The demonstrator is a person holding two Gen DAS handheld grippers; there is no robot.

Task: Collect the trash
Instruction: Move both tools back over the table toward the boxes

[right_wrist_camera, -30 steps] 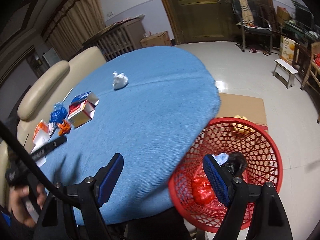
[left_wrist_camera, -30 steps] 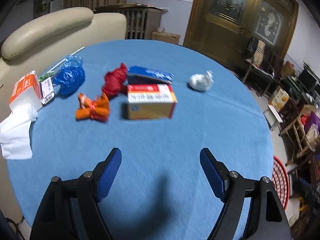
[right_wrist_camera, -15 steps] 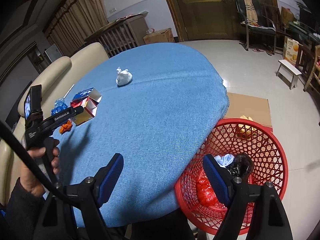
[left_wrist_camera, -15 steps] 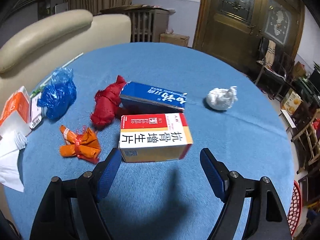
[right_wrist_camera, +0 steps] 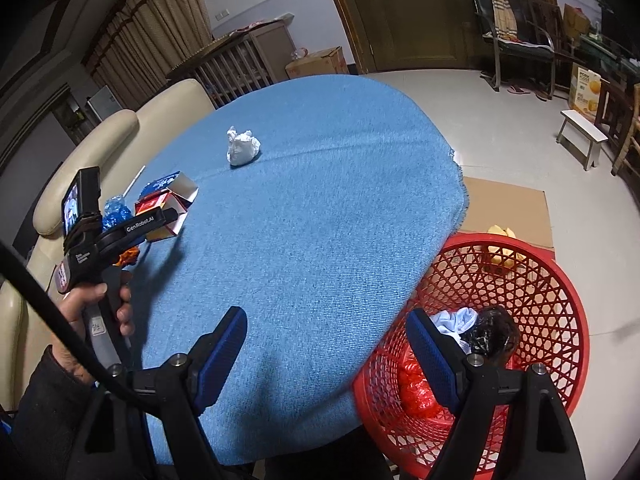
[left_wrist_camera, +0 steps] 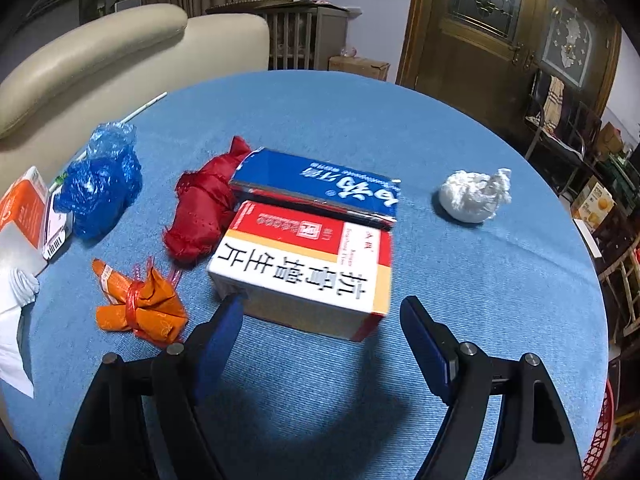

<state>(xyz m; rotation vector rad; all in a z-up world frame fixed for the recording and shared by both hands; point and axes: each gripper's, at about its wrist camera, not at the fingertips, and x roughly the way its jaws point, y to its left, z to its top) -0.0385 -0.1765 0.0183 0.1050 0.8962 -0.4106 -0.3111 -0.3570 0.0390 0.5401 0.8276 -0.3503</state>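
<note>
Both claw-mounted views overlook the blue table [left_wrist_camera: 460,320] [right_wrist_camera: 320,240].

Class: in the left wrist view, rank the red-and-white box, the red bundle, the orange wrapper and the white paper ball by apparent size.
1. red-and-white box, nearest the camera
2. red bundle
3. orange wrapper and white paper ball: too alike to rank

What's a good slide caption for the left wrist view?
Open left gripper closing in on the red-and-white box among trash on the blue table.
</note>
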